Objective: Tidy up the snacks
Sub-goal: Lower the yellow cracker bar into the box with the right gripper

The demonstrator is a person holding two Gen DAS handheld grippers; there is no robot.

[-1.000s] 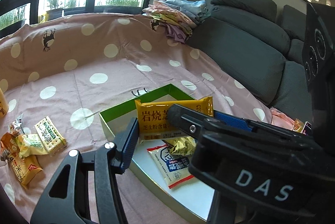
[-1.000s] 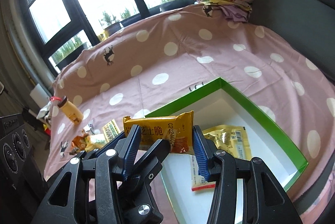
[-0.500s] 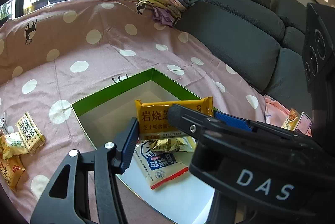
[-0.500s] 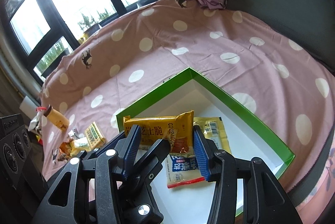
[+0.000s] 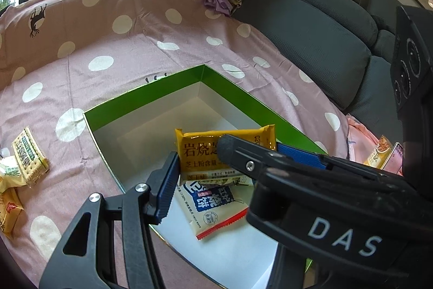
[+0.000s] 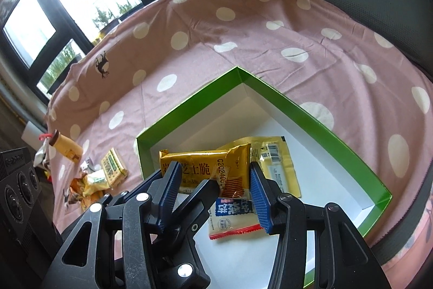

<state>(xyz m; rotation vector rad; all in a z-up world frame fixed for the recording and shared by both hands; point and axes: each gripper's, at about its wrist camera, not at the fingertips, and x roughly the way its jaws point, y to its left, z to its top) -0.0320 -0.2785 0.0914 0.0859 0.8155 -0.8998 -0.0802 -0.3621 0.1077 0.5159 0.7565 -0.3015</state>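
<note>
Vs a second ago: both tools have tipped down and come in over the box (image 5: 151,94). More of its white floor shows now, so the drop-off is close. I'd judge this as the final lowering before release.

Far left, loose snacks (image 5: 27,162) still lie on the dotted sheet (image 5: 113,26), so sorting is not finished.

The yellow packet (image 5: 205,151) hangs over the box's near half, off the floor. It is just above a white-blue packet (image 5: 213,208) and a gold packet (image 6: 276,162) already inside.

Left tool (image 5: 216,167): partly open, clenched on the yellow packet. Its left pad presses the packet's left edge. Its other finger is hidden behind the right tool in the left view, and in the right view it reaches the packet's middle.

Right tool (image 6: 213,172): narrow gap, also grasping the yellow packet. Its right pad is on the packet's right end, and its left pad overlaps the front face. The two tools are interlaced on one packet.

Next, probably: let go over the box.
</note>
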